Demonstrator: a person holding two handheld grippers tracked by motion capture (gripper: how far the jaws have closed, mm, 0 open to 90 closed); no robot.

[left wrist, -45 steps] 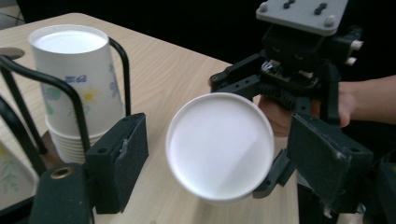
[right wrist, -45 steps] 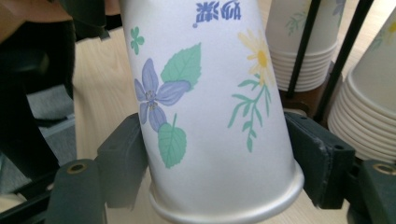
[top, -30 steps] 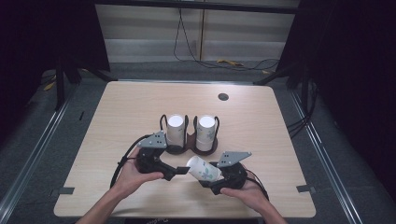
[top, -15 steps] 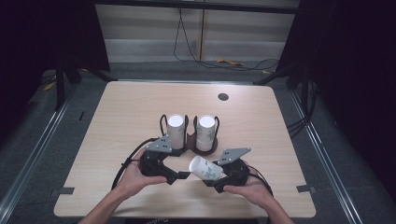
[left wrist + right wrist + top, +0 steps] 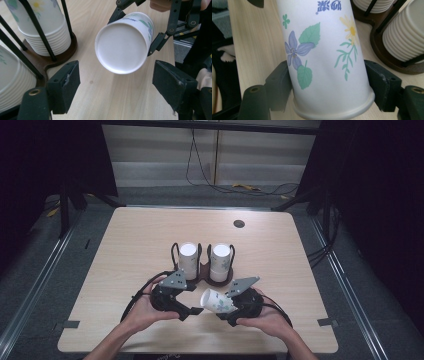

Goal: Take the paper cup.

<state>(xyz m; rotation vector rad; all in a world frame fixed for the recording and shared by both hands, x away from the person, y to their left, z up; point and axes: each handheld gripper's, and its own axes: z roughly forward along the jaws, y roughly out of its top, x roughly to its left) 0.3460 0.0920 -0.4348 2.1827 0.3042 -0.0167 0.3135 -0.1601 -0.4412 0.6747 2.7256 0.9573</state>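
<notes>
done: my right gripper (image 5: 223,306) holds white flowered paper cup (image 5: 216,300) by its rim end | left gripper (image 5: 191,311) jaws wide but closing, cup bottom just ahead | left: grab it

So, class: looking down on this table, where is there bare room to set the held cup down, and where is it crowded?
Bare wood lies left of the cup holder toward the table edge, right of it, and behind it up to the small dark disc. It is crowded at the front middle, where the left gripper, the right gripper and the paper cup meet.
</notes>
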